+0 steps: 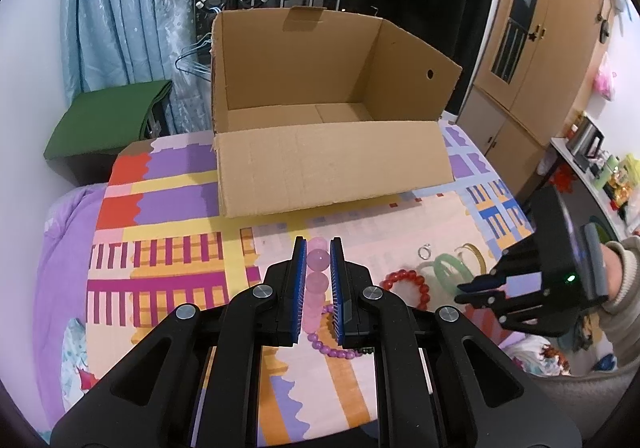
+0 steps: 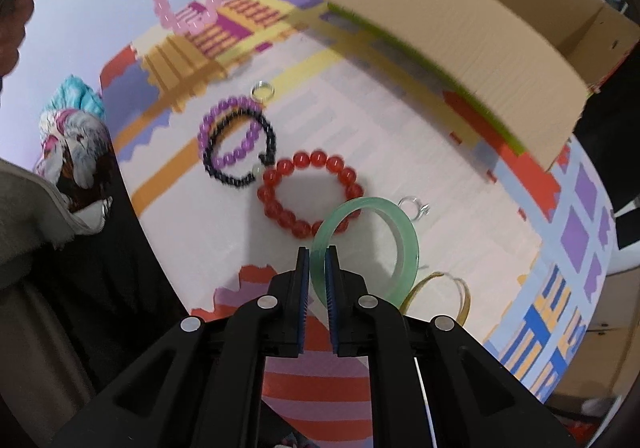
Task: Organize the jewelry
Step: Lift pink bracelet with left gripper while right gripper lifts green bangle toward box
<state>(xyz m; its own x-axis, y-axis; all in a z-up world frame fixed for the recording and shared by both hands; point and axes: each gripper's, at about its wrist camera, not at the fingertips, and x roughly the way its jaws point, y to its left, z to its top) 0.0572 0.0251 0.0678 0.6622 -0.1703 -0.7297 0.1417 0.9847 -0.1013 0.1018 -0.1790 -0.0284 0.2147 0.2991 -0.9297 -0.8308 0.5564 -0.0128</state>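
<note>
The left gripper (image 1: 318, 248) is clamping the pink bead bracelet (image 1: 316, 284) above the patterned cloth (image 1: 160, 248), partly hiding the purple bracelet (image 1: 328, 348). The right gripper (image 2: 317, 254) is pinching the green bangle (image 2: 404, 240), which is lifted and overlapping the red bracelet (image 2: 304, 164); the cardboard box (image 2: 460, 32) is appearing blurred.

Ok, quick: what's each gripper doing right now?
Left gripper: shut on the pink bead bracelet, lifted off the table.
Right gripper: shut on the green bangle.
</note>
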